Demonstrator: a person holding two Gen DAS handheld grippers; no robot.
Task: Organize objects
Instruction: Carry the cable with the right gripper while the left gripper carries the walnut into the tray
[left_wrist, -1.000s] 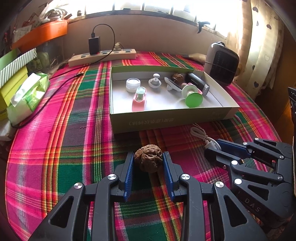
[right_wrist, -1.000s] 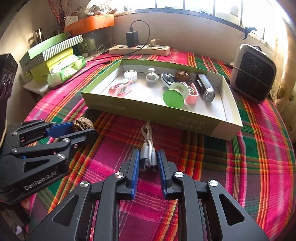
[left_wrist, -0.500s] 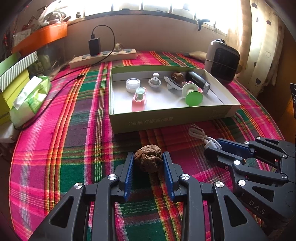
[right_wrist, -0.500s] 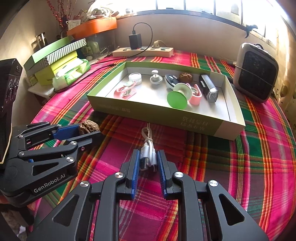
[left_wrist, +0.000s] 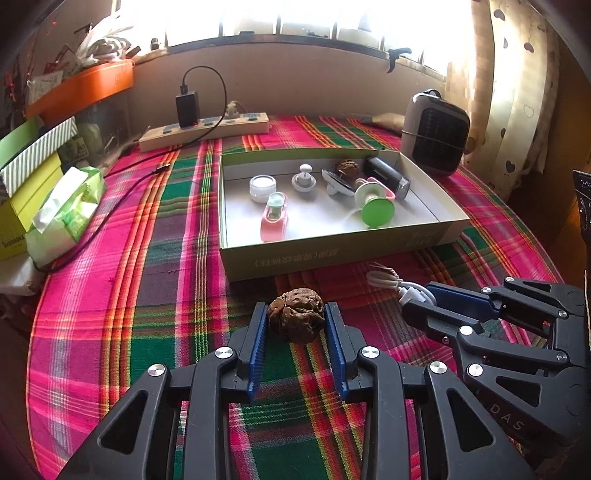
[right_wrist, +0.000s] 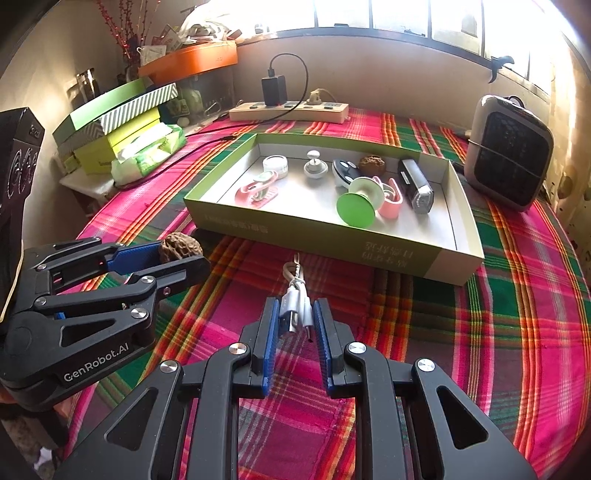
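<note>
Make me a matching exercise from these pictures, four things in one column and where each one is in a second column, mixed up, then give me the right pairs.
Things:
1. walnut
2. white cable
3. green suction cup
4. heater

Places:
A. inside the box
B. between the pads of the right claw
C. on the cloth beyond the box's far right corner
D. between the pads of the left claw

Pairs: 1-D, 2-B, 3-A, 4-C
</note>
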